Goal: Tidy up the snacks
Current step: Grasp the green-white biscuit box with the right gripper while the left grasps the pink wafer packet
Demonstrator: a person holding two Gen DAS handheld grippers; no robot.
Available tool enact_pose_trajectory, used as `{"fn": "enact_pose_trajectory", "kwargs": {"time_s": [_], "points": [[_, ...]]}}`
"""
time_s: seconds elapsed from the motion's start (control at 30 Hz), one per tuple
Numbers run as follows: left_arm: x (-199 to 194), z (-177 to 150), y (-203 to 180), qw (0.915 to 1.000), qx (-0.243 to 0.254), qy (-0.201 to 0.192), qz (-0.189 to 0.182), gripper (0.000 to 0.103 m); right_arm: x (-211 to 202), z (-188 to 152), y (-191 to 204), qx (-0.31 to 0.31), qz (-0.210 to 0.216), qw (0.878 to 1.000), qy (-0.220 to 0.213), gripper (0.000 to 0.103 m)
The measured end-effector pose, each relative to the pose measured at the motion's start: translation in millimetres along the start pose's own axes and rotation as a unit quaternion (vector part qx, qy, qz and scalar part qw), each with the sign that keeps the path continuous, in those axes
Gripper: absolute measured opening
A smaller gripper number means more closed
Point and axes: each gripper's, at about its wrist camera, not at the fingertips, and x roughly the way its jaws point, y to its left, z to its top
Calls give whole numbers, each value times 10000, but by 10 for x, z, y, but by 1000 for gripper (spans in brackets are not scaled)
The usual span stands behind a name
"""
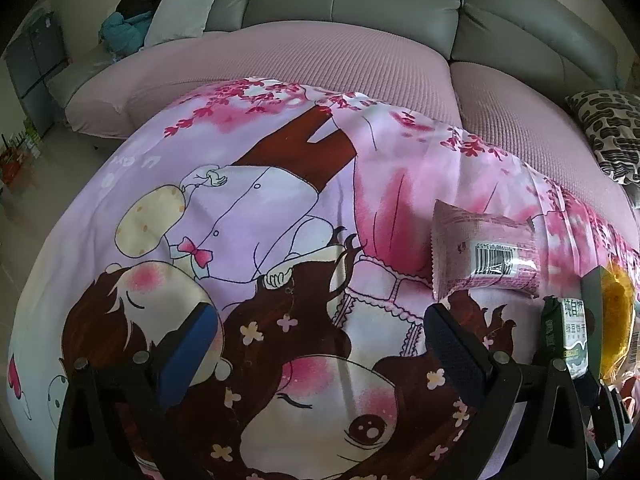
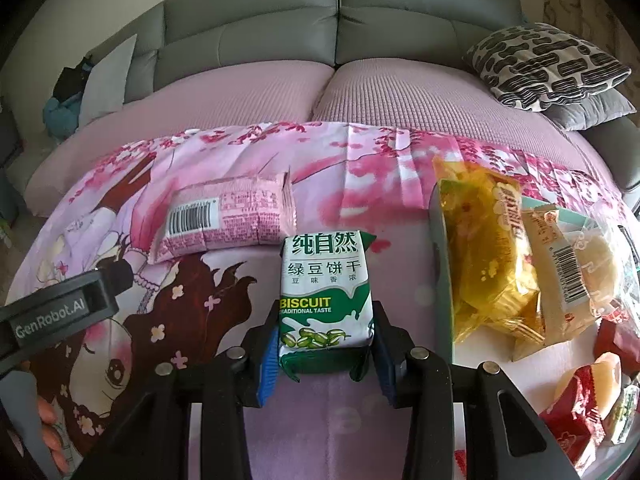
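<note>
My right gripper (image 2: pixel 326 344) is shut on a green and white biscuit pack (image 2: pixel 324 292), held just above the pink cartoon cloth (image 2: pixel 224 292). The same pack shows at the right edge of the left wrist view (image 1: pixel 568 336). A pink snack packet (image 2: pixel 224 216) with a barcode lies on the cloth beyond and to the left; it also shows in the left wrist view (image 1: pixel 484 256). My left gripper (image 1: pixel 316 332) is open and empty over the cloth, left of the pink packet. It shows in the right wrist view (image 2: pixel 116 284).
A tray (image 2: pixel 440 264) at the right holds a yellow snack bag (image 2: pixel 488 260), pale pastry packs (image 2: pixel 568 268) and red wrapped sweets (image 2: pixel 576 400). A grey sofa (image 2: pixel 336 24) stands behind, with a patterned cushion (image 2: pixel 548 64) at the right.
</note>
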Motion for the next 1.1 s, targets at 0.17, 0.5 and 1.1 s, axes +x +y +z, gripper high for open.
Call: {"fn": "enact_pose_trajectory", "kwargs": {"time_s": [0.17, 0.5, 1.1], "points": [[-20, 4, -17, 10000, 11, -11, -46, 102, -47, 19, -13, 16, -3, 10000, -71, 42], [-93, 28, -50, 9995, -13, -119, -308, 102, -214, 81, -171, 190, -21, 9993, -316, 42], [197, 304, -962, 9870, 745, 46, -1421, 102, -396, 180, -524, 554, -115, 9965, -622, 42]]}}
